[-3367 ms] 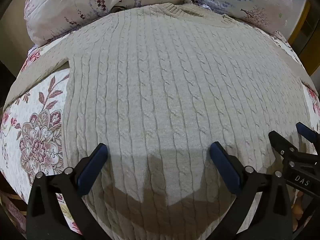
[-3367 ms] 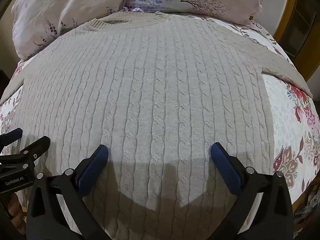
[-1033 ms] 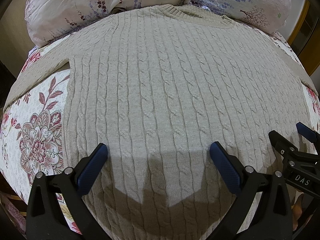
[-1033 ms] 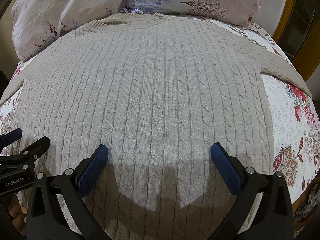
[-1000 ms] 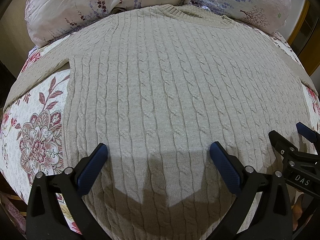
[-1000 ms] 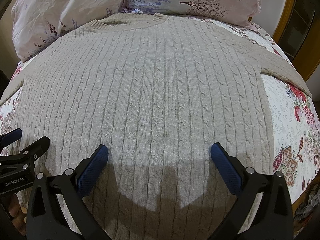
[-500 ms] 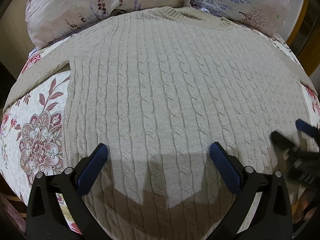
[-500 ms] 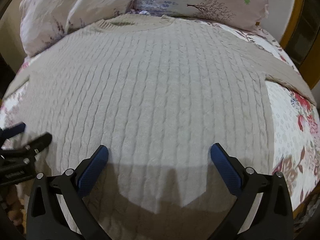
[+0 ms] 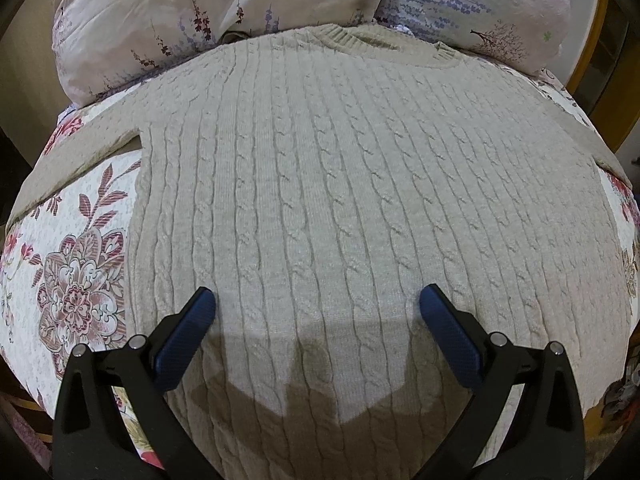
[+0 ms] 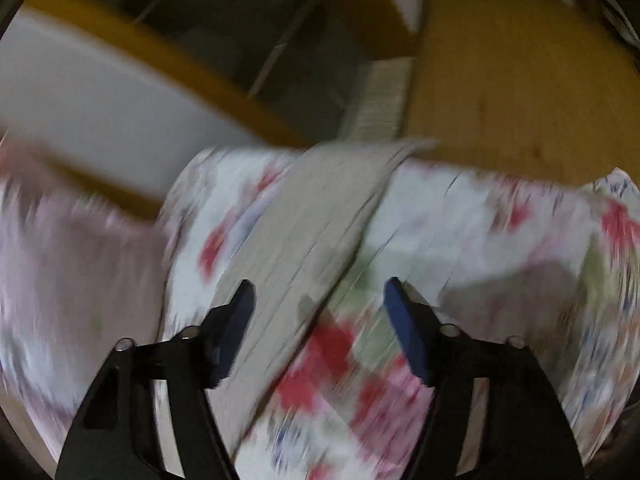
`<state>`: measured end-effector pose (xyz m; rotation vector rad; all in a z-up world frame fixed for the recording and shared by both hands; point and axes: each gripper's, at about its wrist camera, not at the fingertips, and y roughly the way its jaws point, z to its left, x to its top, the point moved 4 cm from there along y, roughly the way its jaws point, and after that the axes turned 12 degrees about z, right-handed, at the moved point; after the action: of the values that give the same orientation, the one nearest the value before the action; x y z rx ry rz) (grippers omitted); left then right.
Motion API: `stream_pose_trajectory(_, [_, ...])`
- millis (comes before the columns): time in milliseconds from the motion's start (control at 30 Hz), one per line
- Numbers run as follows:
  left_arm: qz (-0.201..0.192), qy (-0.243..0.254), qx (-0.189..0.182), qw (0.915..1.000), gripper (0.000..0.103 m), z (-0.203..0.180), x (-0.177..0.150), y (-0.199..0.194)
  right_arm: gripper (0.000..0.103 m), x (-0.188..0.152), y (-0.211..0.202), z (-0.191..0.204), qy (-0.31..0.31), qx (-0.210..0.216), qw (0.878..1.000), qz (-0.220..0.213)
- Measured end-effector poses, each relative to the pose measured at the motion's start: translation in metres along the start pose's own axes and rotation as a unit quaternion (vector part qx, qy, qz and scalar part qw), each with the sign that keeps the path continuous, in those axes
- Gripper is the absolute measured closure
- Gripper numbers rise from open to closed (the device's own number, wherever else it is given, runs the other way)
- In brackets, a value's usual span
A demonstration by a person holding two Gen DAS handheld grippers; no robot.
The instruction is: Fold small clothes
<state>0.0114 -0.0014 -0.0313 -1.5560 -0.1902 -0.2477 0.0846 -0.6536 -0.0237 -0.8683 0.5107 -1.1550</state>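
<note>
Both tongs stand with their jaws spread and nothing between them. From the left wrist view, the left gripper hovers over the lower body of 1 beige cable-knit sweater, its 2 blue pads wide apart above the knit; whether they touch it cannot be told. The sweater lies flat and face up on a floral bedspread, with its neckline at the far end against 2 pillows. 1 sleeve runs off to the left edge of the bed, and the start of the other shows at the far right. Bare bedspread lies open left of the sweater's side seam, and a narrower strip shows to the right.

The right wrist view is heavily smeared by motion. The right gripper has its 2 pads parted, somewhat less widely than the left pair. Under it, 1 beige sleeve stretches away across the bedspread toward the bed's far edge, where its cuff reaches the brink. The left pad sits over the sleeve, the right pad over bare bedspread just beside it. Beyond the edge stands yellow wooden furniture, too blurred to make out further.
</note>
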Motion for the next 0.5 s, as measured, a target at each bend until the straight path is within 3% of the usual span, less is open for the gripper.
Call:
stream_pose_trajectory(33, [0.003,-0.004,-0.004,1.0,0.002,0.001,0.001,-0.001,0.045,0.007,0.004,-0.002,0.004,-0.001,1.0,0.002])
stream_pose_trajectory(100, [-0.001,-0.031,-0.023,0.9993,0.002,0.009,0.003,-0.006,0.049,0.021,0.01,-0.003,0.007,0.007,1.0,-0.004])
stream_pose_trajectory(133, [-0.009,-0.049,-0.034,0.9982,0.002,0.015,0.004,-0.009,0.058,0.029,0.013,-0.002,0.004,0.009,1.0,-0.005])
stream_pose_trajectory(267, [-0.055,-0.142,-0.059,0.9866,0.002,0.061,0.012,-0.031,0.083,0.039,0.024,-0.001,-0.015,0.008,1.0,-0.014])
stream_pose_trajectory(300, [-0.067,-0.171,-0.058,0.9813,0.002,0.08,0.014,-0.037,0.093,0.042,0.024,-0.002,-0.019,0.004,1.0,-0.015])
stream_pose_trajectory(367, [-0.084,-0.218,-0.063,0.9703,0.003,0.114,0.017,-0.045,0.094,0.044,0.019,-0.001,-0.036,-0.008,0.999,-0.019])
stream_pose_trajectory(400, [-0.091,-0.256,-0.065,0.9601,0.004,0.142,0.018,-0.048,0.094,0.041,0.016,0.01,-0.059,-0.022,0.998,-0.031])
stream_pose_trajectory(467, [-0.095,-0.3,-0.069,0.9466,0.01,0.175,0.021,-0.05,0.095,0.026,-0.001,0.04,-0.126,-0.021,0.99,-0.064])
stream_pose_trajectory(500, [-0.099,-0.331,-0.074,0.9356,0.012,0.198,0.022,-0.05,0.095,0.009,-0.01,0.066,-0.174,-0.008,0.982,-0.075])
